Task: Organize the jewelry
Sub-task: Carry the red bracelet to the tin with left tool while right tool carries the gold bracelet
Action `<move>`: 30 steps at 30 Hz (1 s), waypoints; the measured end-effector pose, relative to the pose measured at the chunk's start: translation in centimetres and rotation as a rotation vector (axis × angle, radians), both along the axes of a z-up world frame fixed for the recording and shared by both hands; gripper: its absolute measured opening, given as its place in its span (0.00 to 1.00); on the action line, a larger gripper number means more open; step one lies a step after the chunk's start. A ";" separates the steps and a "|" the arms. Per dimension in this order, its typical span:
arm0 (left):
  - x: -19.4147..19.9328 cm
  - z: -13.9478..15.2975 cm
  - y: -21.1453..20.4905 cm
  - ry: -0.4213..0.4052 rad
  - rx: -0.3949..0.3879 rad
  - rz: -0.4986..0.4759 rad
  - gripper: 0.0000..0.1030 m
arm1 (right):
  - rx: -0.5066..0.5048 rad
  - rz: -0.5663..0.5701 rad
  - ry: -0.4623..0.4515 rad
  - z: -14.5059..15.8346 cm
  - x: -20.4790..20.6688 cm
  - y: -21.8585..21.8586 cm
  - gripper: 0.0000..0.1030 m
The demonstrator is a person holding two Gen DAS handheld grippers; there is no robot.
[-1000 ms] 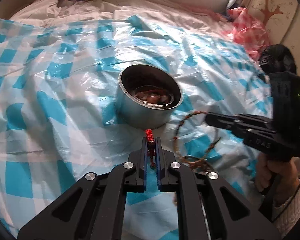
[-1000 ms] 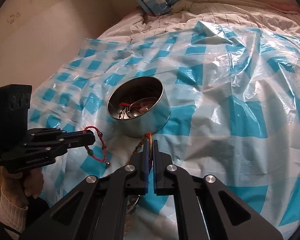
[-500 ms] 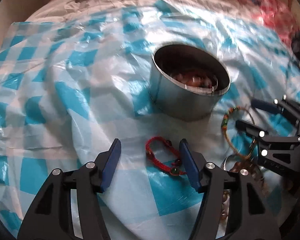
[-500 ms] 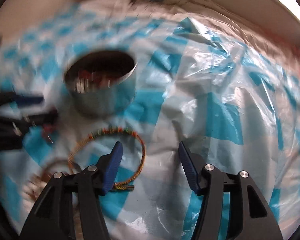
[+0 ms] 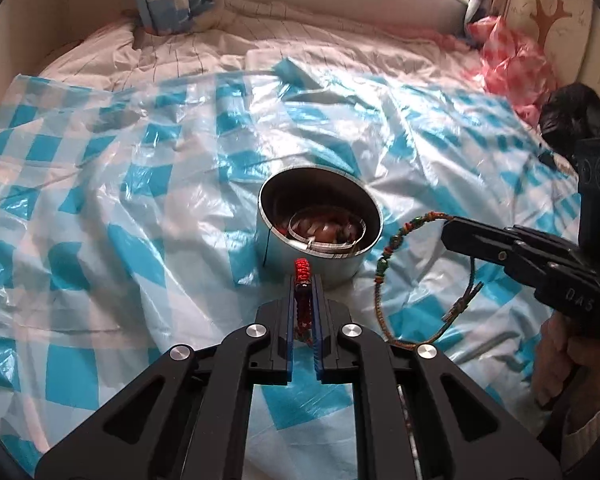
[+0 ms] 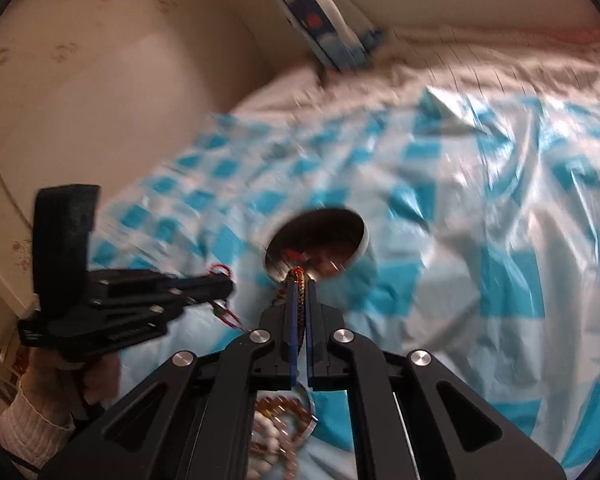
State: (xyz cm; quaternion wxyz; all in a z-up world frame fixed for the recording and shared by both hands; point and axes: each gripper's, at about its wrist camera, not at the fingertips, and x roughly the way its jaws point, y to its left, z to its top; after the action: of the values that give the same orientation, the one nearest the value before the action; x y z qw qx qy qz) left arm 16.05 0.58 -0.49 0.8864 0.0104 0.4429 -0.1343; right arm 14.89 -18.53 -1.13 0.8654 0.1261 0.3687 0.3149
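1. Bed (image 5: 100, 64) is the work surface, covered by a blue-check plastic sheet (image 5: 112, 208), likely so small pieces stay visible and don't snag the bedding
2. Metal tin (image 5: 320, 224) sits mid-sheet, open top, already holding bangles and beads; it's central so both hands can reach it, and it reads as the drop target
3. Right claw (image 5: 446, 232) is clamped shut on the multicolour braided bracelet (image 5: 384, 272); pinched at one point, so the loop hangs free just right of the tin, clear of the sheet
4. Left claw (image 5: 302, 280) is clamped shut on the red braided bracelet (image 5: 302, 270), tip poking out, just short of the tin's near wall
5. Beaded pieces (image 6: 276, 416) under the right claw look still unsorted; view is blurred, can't say how many
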 end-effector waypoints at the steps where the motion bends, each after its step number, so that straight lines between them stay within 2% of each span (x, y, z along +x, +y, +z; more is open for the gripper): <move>1: 0.0 0.2 0.0 -0.009 -0.009 -0.003 0.07 | 0.007 -0.007 -0.013 0.2 0.1 0.2 0.04; 7: 0.2 1.9 0.0 -0.072 -0.086 0.006 0.07 | -0.009 -0.062 -0.083 1.2 0.3 0.9 0.04; 11: 0.9 2.3 0.1 -0.081 -0.135 0.018 0.07 | -0.019 -0.100 -0.113 1.6 0.6 0.9 0.04; 19: 2.5 1.8 -0.3 -0.071 -0.160 0.035 0.07 | 0.015 -0.173 -0.142 2.0 1.7 -0.2 0.04; 30: 3.4 1.6 -0.8 -0.070 -0.180 0.044 0.07 | 0.041 -0.189 -0.137 2.0 2.6 -0.3 0.04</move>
State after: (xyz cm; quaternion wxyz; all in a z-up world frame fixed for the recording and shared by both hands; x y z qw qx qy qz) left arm 19.45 -0.19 1.09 0.9015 -0.0743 0.3978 -0.1535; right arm 17.47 -18.83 0.91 0.9117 0.1564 0.2885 0.2472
